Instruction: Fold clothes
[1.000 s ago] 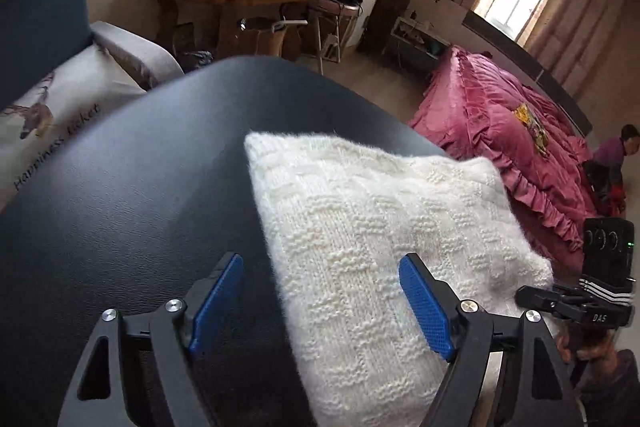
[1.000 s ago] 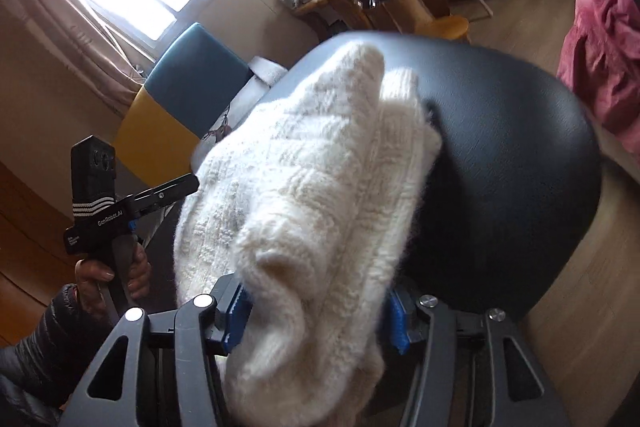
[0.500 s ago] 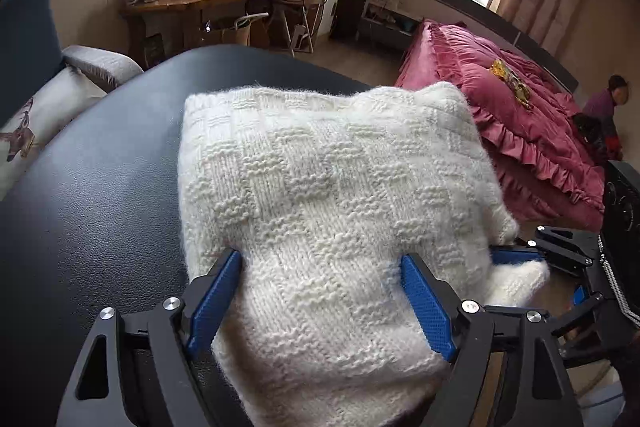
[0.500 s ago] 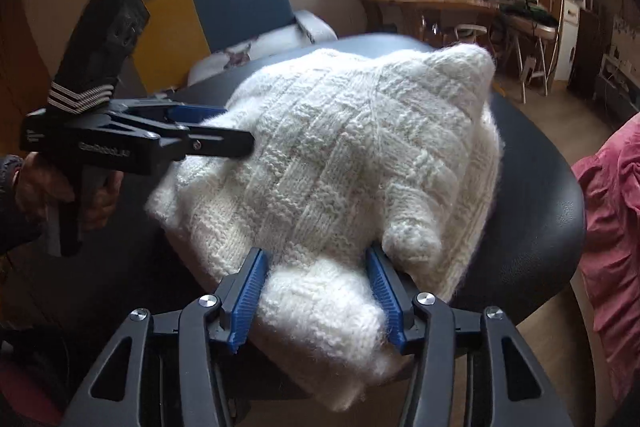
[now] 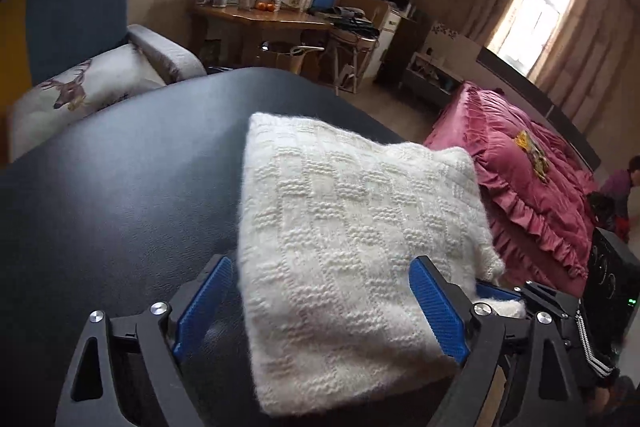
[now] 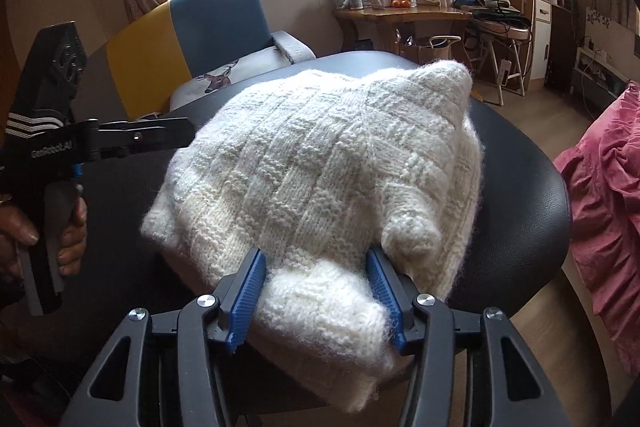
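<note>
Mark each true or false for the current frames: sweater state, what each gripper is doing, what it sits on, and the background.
1. The white knit sweater is spread out flat, unfolded. False: it is a folded bundle.
2. The right gripper is shut on the sweater's near edge. True.
3. The left gripper pinches a sleeve. False: its jaws are wide apart, astride the sweater.
4. The sweater lies on the black table. True.
5. A green bed stands behind. False: the bed is pink-red.
</note>
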The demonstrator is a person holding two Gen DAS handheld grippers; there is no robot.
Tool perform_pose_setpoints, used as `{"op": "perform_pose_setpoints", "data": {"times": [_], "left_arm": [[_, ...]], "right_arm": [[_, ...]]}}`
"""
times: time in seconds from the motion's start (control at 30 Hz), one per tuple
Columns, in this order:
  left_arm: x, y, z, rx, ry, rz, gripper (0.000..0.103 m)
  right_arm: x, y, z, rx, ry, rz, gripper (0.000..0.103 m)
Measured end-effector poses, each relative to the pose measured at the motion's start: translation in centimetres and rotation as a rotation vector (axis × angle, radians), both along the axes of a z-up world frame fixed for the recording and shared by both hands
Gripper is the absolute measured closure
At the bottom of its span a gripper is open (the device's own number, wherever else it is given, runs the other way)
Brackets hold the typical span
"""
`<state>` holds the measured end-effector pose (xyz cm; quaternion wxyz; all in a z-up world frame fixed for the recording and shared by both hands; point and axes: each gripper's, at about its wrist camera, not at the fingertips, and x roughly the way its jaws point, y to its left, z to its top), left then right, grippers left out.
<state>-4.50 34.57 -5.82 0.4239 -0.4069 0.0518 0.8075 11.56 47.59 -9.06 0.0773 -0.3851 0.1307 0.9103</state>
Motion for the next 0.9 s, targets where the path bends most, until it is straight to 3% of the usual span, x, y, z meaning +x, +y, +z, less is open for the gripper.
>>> {"op": "perform_pose_setpoints", "data": {"times": [0.07,0.17,0.23,0.27,0.33,0.43,0.6,0.77,0.9], "left_arm": [[0.4,-1.1,1.1,-0.031,0.045,0.062,0.010],[1.2,-2.5,3.2,-0.067,0.115,0.127,0.007],[2.4,-3.2,4.7,-0.088,0.187,0.158,0.000],[3.0,-3.4,5.4,-0.102,0.232,0.174,0.000],[4.3,-3.9,6.7,-0.121,0.303,0.203,0.000],[5.6,-4.8,7.9,-0.113,0.342,0.221,0.000],[7.6,-6.2,9.9,-0.101,0.406,0.246,0.000],[8.6,-6.7,11.0,-0.094,0.419,0.257,0.000],[8.7,-6.3,11.1,-0.113,0.421,0.260,0.000]], "right_arm": [[0.0,-0.5,1.2,0.013,0.007,-0.034,0.048],[0.1,-1.4,3.3,0.013,0.060,-0.082,0.039],[0.1,-2.0,4.7,0.020,0.090,-0.114,0.022],[-0.1,-2.3,5.3,0.022,0.097,-0.135,0.019],[-0.3,-2.7,6.4,0.012,0.109,-0.175,0.018],[-0.6,-3.0,7.9,0.003,0.127,-0.239,0.018],[-0.9,-4.4,10.2,0.086,0.147,-0.323,0.019],[-2.4,-5.8,10.8,0.157,0.122,-0.268,0.019],[-2.6,-5.7,10.8,0.138,0.129,-0.244,0.019]]}}
